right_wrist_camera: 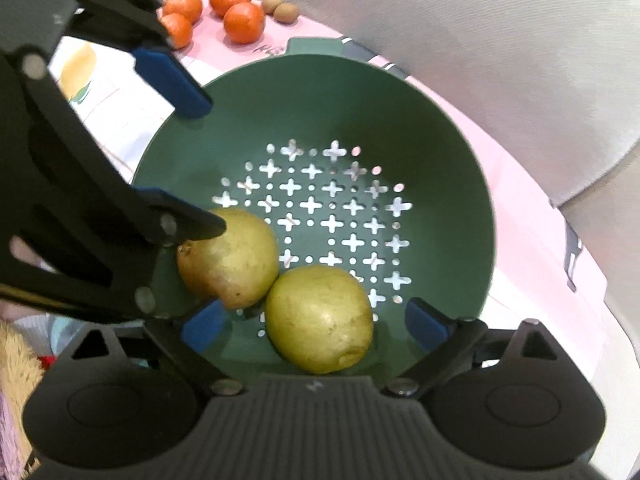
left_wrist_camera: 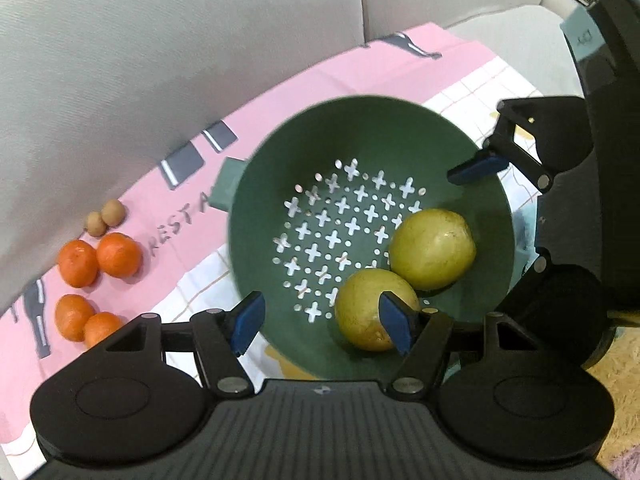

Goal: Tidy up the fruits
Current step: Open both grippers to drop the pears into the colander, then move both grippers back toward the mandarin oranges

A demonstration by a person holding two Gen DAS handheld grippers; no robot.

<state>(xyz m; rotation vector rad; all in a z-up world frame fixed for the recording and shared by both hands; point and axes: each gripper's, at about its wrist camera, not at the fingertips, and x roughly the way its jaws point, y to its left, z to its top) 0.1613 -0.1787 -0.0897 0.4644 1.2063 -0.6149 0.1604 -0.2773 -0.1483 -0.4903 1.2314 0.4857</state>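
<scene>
Blue rubber pads tip the black fingers [left_wrist_camera: 247, 322] of both tools, and both pairs stand spread with nothing between them: the left gripper [left_wrist_camera: 320, 322] hovers over the near rim of the green colander [left_wrist_camera: 360, 136], and the right gripper [right_wrist_camera: 316, 326] hangs over the same bowl from the other side, its pads flanking but not touching one of the two yellow-green pears [right_wrist_camera: 320, 318]. In the right wrist view the second pear [right_wrist_camera: 230, 258] lies just left of the first, the two touching, both at the near side of the perforated floor. Beyond the colander, on the pink cloth [left_wrist_camera: 340, 68], sit four oranges [left_wrist_camera: 119, 255] in two pairs, and two small brown fruits [left_wrist_camera: 113, 212], perhaps kiwis or longans, just past them against the grey cushion [left_wrist_camera: 160, 60]. The surface looks like a sofa seat rather than a desk. By my reckoning the pears are firm, fairly heavy and smooth-skinned, so they would want a grip across the widest belly, with modest pressure to avoid bruising. The oranges should be lighter, with a slightly yielding, grippier peel; take them across the equator. The small brown fruits would roll easily and need a narrow, centred pinch.
</scene>
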